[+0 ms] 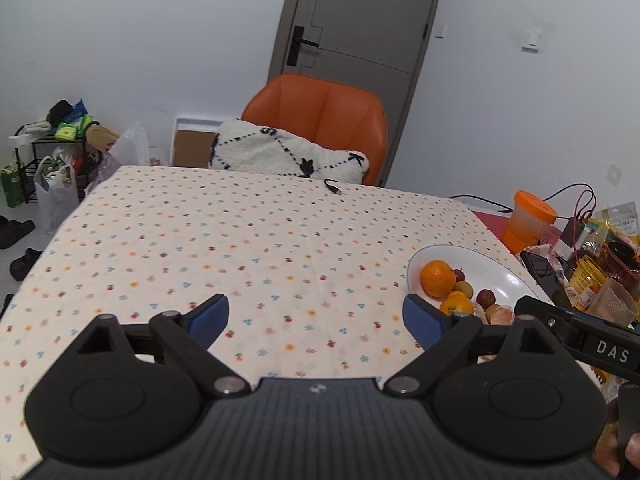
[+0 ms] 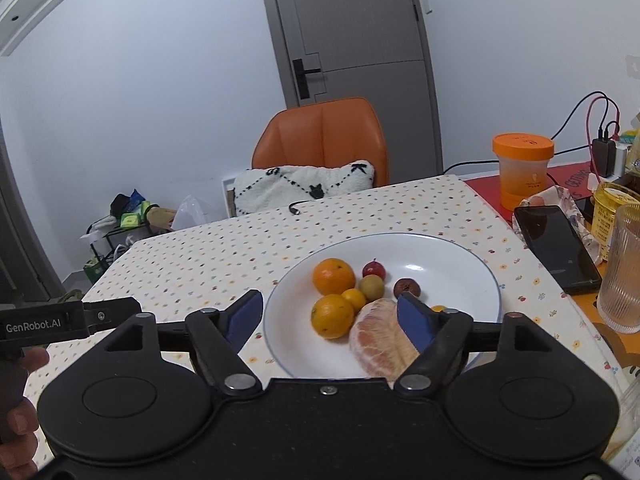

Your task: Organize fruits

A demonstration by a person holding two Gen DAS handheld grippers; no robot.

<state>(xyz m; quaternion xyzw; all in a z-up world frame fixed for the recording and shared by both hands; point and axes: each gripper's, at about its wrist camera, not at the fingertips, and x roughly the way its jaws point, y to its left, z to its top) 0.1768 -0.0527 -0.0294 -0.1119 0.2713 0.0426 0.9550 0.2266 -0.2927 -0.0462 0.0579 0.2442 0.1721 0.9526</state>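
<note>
Your left gripper (image 1: 316,318) hangs over the dotted tablecloth (image 1: 224,240) with its 2 blue fingers spread wide and nothing between them. Your right gripper (image 2: 330,318) is spread wide too, and it grips nothing. It hovers at the near edge of the white plate (image 2: 452,256).

All the fruit lies on that plate. There is 1 big orange (image 2: 333,276) at the back and 1 more orange (image 2: 332,316) nearer to you. A small yellow-orange fruit (image 2: 354,298) sits between them, touching both. A little red fruit (image 2: 374,270), a greenish-brown one (image 2: 372,287) and a dark wrinkled one (image 2: 406,287) lie close by. A peeled pomelo piece (image 2: 380,338) rests at the front of the plate, partly hidden behind your right blue finger (image 2: 414,322).

To the right of the plate you can see a black phone (image 2: 554,246), an orange-lidded cup (image 2: 522,170) and a ribbed glass (image 2: 624,272).
</note>
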